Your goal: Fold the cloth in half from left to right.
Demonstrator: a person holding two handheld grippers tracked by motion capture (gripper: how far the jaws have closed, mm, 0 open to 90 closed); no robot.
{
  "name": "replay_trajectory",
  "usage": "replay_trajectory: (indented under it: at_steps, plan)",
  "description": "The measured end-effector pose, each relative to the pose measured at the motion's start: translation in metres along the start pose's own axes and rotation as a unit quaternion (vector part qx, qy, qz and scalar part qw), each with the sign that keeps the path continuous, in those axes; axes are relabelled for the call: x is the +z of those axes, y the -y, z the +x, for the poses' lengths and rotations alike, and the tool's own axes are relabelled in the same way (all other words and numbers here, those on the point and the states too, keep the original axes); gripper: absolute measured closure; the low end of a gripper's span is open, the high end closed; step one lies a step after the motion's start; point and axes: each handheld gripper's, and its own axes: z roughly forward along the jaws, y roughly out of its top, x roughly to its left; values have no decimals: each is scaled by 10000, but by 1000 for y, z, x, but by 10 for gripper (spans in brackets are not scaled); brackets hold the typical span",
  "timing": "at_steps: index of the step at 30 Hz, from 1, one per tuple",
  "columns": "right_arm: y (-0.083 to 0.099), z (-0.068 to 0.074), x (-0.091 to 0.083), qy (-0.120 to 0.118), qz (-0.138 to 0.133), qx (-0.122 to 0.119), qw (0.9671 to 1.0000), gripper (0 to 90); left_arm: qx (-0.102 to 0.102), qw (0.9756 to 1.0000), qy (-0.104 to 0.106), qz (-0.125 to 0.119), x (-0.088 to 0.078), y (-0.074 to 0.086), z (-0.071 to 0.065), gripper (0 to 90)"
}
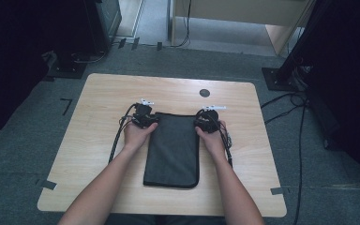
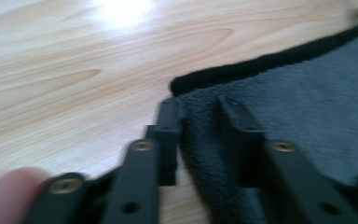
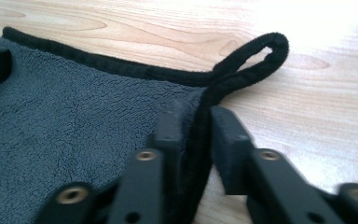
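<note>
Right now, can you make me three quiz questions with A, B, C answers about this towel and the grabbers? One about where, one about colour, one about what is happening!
1. Where does the towel lie?
A. on the wooden table
B. on the floor
C. over a chair

2. What colour is the towel's body?
A. red
B. dark grey with a black edge
C. white

3. What is the right gripper doing?
A. hanging open, high above the table
B. pinching the towel's black edge near its hanging loop
C. holding a cup

Answers:
1 A, the high view shows it flat on the tabletop between the hands.
2 B, both gripper views show grey pile with black trim.
3 B, the right gripper view shows the edge squeezed between its jaws. The left gripper straddles the other far corner.
</note>
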Motion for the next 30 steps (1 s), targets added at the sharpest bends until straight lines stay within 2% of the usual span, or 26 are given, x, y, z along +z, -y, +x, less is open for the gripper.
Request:
replay_trajectory:
  at_steps: [2,3,4,5,10,12,14,16,19,22,25,26,27,29,30]
  plan:
    - [0,-1,0,-66,29,62,10000,819,-31,10000,81,-5,0,0,1,827]
    - [0,-2,-1,-89,37,81,9999,828,-100,9998,165,8,-1,0,4,827]
    - [0,-2,-1,-89,44,73,9999,837,-257,9992,298,4,-2,-1,8,853]
    - [0,0,-1,-37,36,-36,10000,854,-358,9984,427,36,-3,-2,11,876]
    - [-1,4,1,118,-30,-196,9997,867,-149,9991,384,38,-3,-7,12,891]
    - [-3,4,3,221,-74,-264,9994,868,-135,9993,347,6,-3,-11,11,892]
    - [-9,5,2,353,-282,-303,9985,869,-172,9990,358,-181,-9,-22,12,893]
    - [-14,6,-5,368,-568,-256,9974,869,-171,9983,416,-382,-19,-28,11,892]
    - [-18,8,-20,268,-859,-222,9957,868,22,9968,521,-599,-36,-30,9,891]
    - [-17,11,-36,147,-1009,-346,9942,866,187,9943,651,-825,-53,-25,6,891]
    - [-11,17,-51,72,-1143,-454,9924,866,289,9913,802,-1006,-71,-12,2,890]
    - [-11,17,-51,72,-1143,-454,9924,866,289,9913,802,-1006,-71,-12,2,889]
    - [-3,23,-62,45,-1212,-588,9909,865,329,9906,817,-1046,-77,-5,-1,889]
    - [0,25,-66,47,-1231,-641,9903,865,382,9889,879,-1139,-85,7,-5,888]
    - [6,29,-71,51,-1265,-763,9890,865,437,9887,868,-1143,-89,11,-7,887]
